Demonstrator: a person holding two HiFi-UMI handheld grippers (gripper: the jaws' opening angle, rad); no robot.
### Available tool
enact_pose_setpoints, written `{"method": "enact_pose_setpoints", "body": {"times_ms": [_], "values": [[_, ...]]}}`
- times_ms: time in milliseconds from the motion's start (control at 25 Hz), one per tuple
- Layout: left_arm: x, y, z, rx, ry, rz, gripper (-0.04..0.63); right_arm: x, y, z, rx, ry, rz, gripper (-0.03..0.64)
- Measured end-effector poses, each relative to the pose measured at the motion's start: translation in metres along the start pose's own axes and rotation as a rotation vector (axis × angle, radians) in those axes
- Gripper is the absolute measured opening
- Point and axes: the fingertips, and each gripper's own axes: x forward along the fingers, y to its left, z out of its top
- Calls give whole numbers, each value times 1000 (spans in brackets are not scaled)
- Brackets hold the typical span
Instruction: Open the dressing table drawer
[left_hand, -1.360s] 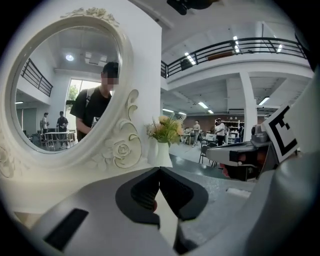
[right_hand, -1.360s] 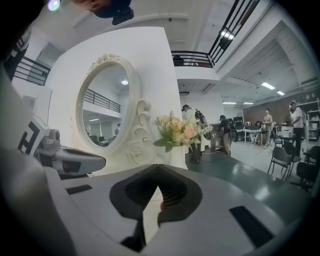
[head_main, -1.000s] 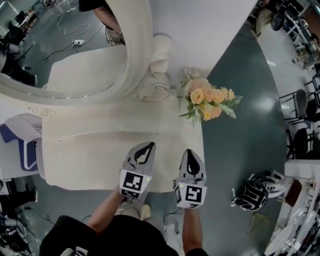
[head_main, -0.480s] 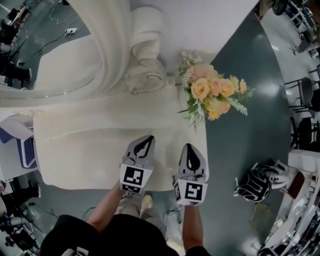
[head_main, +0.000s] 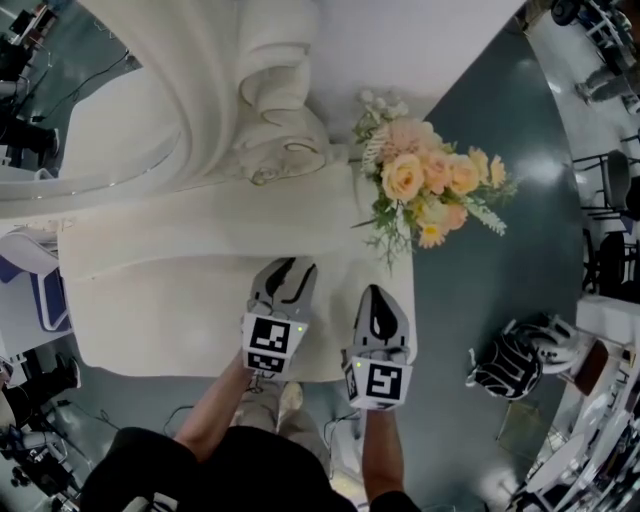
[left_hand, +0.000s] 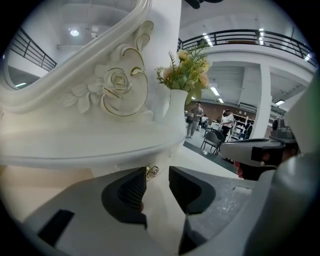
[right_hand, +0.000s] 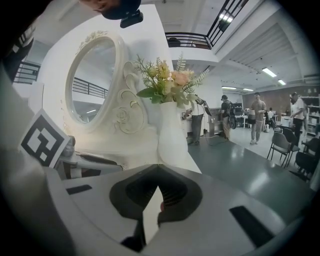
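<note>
The left hand-held gripper (head_main: 296, 266) hovers at the tabletop's (head_main: 160, 310) near edge with its jaws opening. The drawer's small gold knob (left_hand: 152, 171) sits untouched just beyond the gap, under that edge. To its right, the right hand-held gripper (head_main: 377, 292) is closed and empty; farther back stand a bouquet (head_main: 430, 190) and, to its left, a carved mirror (head_main: 230, 90).

White dressing table (head_main: 180, 300); flower vase (right_hand: 172, 135) on right rear corner; mirror (head_main: 200, 110) at back.
</note>
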Motion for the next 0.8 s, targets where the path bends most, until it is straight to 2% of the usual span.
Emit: {"method": "enact_pose_setpoints", "body": {"times_ms": [160,800], "values": [[9,3,-5,-7,20,20,144,3,-3,-3,1,8,-1,-3],[18,9,-4,-24,18,80,135,9,-6,-14,11,38,6,-3]]}}
